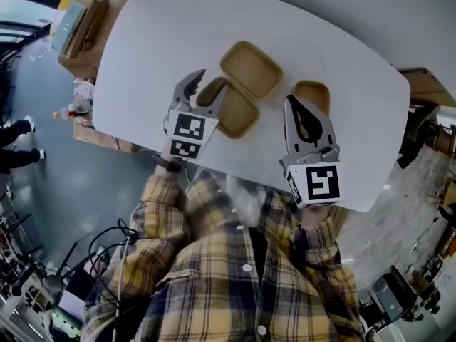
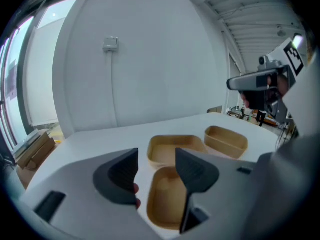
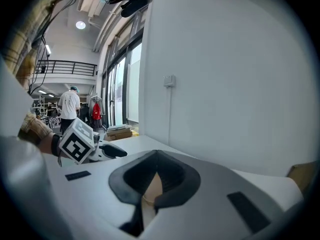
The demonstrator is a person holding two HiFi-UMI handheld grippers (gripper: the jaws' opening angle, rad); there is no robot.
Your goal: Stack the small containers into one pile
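Three tan containers lie on the white table (image 1: 142,55). The widest one (image 1: 249,68) (image 2: 176,149) is farthest out. A second container (image 1: 234,112) (image 2: 169,200) lies next to it, right under my left gripper (image 1: 214,80) (image 2: 156,171), whose jaws stand open and apart above it with nothing between them. The third container (image 1: 313,95) (image 2: 226,140) sits to the right. My right gripper (image 1: 292,102) (image 3: 156,154) hovers over its near left edge, tips together; a tan sliver (image 3: 149,189) shows through the gap below the tips.
Cardboard boxes (image 1: 82,27) stand on the floor past the table's left end. Cables (image 1: 107,241) trail on the floor by the person. The table's near edge runs just in front of both grippers. A person in white (image 3: 69,106) stands far off in the room.
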